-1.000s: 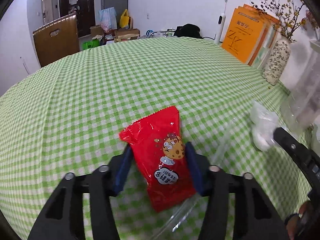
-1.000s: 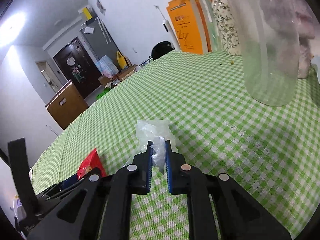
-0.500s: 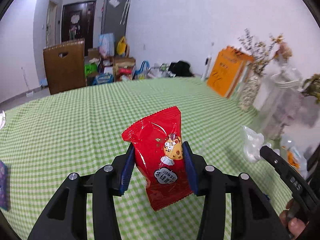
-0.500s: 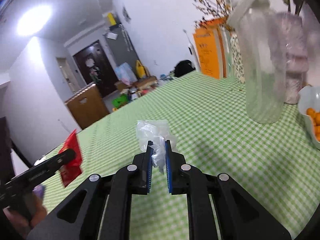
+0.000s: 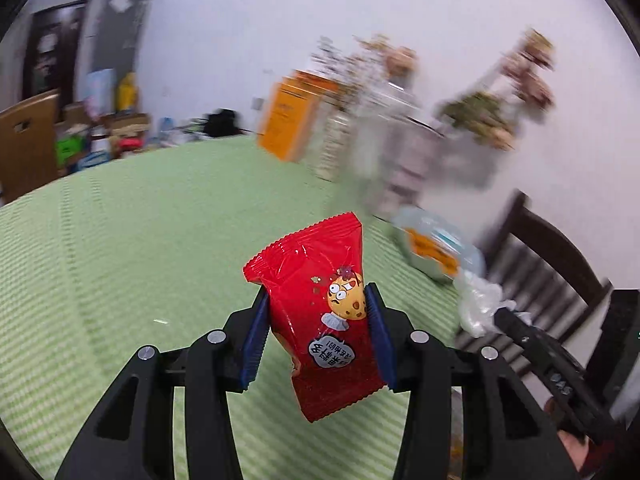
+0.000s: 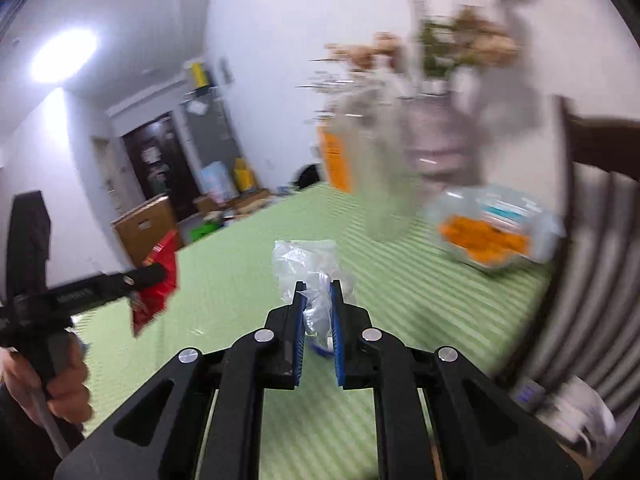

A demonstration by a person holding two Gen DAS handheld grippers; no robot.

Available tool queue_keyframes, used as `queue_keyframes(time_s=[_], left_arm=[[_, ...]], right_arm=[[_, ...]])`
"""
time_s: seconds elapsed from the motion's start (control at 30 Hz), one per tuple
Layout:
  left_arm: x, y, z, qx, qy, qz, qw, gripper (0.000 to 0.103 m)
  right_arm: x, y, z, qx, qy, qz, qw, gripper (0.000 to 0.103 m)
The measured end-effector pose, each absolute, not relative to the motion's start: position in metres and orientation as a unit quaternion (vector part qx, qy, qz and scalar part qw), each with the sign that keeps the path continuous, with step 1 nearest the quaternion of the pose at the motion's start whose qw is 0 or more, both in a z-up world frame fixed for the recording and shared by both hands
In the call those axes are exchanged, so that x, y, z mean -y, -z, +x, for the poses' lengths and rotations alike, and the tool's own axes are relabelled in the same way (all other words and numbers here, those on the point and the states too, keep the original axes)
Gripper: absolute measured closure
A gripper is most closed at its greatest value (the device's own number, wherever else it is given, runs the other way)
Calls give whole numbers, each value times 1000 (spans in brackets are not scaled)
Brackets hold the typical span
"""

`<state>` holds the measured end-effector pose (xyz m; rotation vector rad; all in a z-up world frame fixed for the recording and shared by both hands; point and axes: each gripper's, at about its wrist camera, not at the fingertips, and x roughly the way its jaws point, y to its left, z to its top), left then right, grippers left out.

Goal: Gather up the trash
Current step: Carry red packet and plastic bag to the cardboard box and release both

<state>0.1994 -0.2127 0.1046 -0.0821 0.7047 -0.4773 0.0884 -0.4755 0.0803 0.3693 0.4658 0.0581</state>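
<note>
Left gripper has its blue pads clamped on both sides of a red snack packet, which stands upright between them, clear above the green checked tablecloth. Right gripper is pinched tight on a crumpled clear plastic bag, its bunched top sticking up past the fingertips. Behind, blurred, a clear tub of orange pieces sits on the cloth beside glass vases.
</note>
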Motion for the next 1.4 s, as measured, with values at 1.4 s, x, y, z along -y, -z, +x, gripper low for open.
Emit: queue_keyframes(time_s=[1.4], left_arm=[[487, 149, 67, -562, 435, 206, 673, 59]], right_arm=[[614, 131, -133, -583, 90, 204, 781, 88]])
